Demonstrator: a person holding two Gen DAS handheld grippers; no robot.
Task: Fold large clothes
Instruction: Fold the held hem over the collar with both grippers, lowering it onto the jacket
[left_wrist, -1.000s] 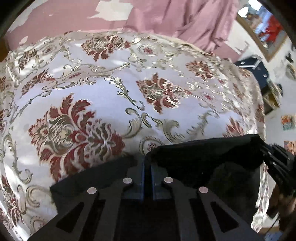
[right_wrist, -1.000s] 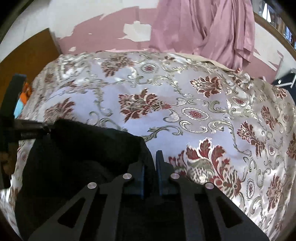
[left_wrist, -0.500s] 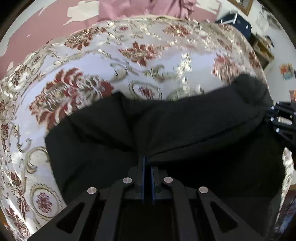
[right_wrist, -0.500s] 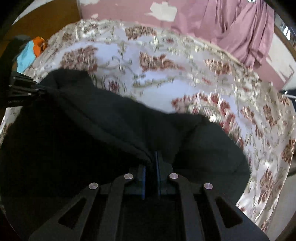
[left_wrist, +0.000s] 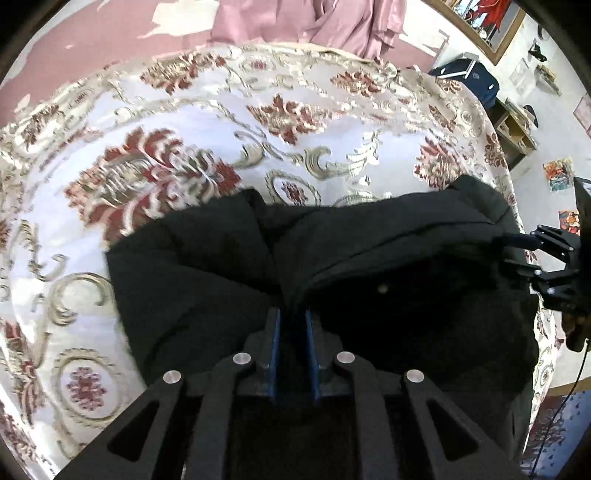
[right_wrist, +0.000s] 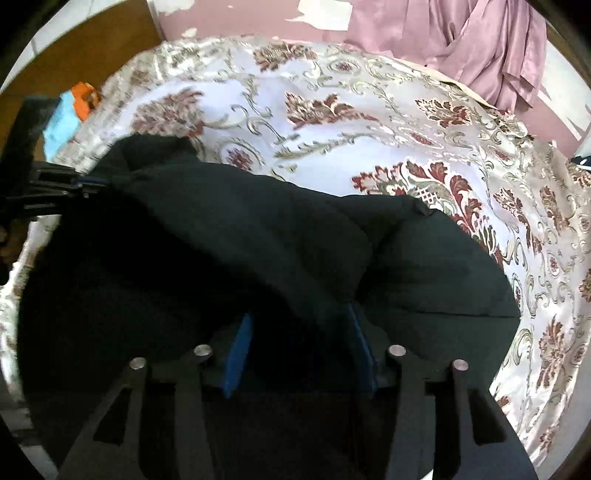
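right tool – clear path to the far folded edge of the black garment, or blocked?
Probably yes. The right tool is opening with the black garment between its pads; only flat floral bedspread lies beyond the far fold. The left tool sits at the other corner, out of the way.

Left gripper (left_wrist: 293, 325): pitched steeply down, jaws opening, gap still narrow, dark garment (left_wrist: 369, 266) fold between blue pads. Right gripper (right_wrist: 299, 332): also steeply down, jaws opening, already wide, pads clear of cloth bunched between them.
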